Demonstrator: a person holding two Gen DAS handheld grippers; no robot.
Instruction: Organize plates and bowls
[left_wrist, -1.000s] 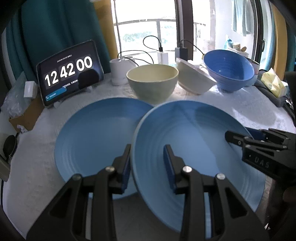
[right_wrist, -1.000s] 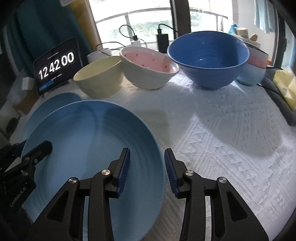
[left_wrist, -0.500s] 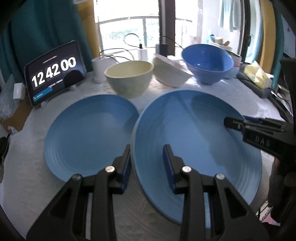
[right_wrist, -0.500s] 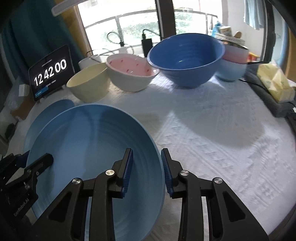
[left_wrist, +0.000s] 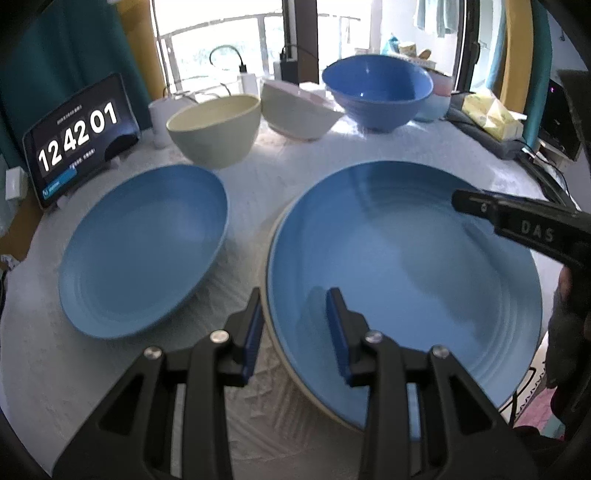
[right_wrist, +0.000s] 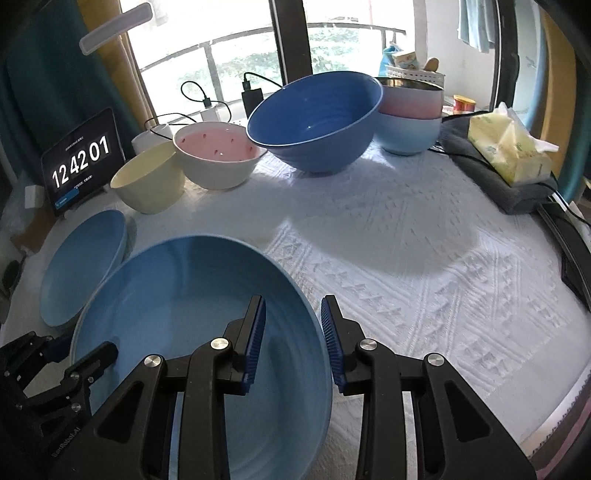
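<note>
A large blue plate (left_wrist: 406, 266) is held by both grippers above the table. My left gripper (left_wrist: 295, 325) is shut on its left rim. My right gripper (right_wrist: 291, 332) is shut on its right rim (right_wrist: 314, 332); the right gripper also shows in the left wrist view (left_wrist: 517, 221). A second blue plate (left_wrist: 144, 251) lies on the white tablecloth to the left, also in the right wrist view (right_wrist: 81, 269). Behind stand a cream bowl (left_wrist: 214, 129), a pink-lined white bowl (right_wrist: 218, 158) and a big blue bowl (right_wrist: 317, 118).
A tablet clock (left_wrist: 77, 136) stands at the back left. Stacked pink and light-blue bowls (right_wrist: 410, 118) sit behind the big blue bowl. A tissue pack (right_wrist: 513, 151) on a grey cloth lies at the right edge. Chargers and cables line the window side.
The held plate has risen and moved right, off the second plate it overlapped. Both grippers kept their hold on its rim.
</note>
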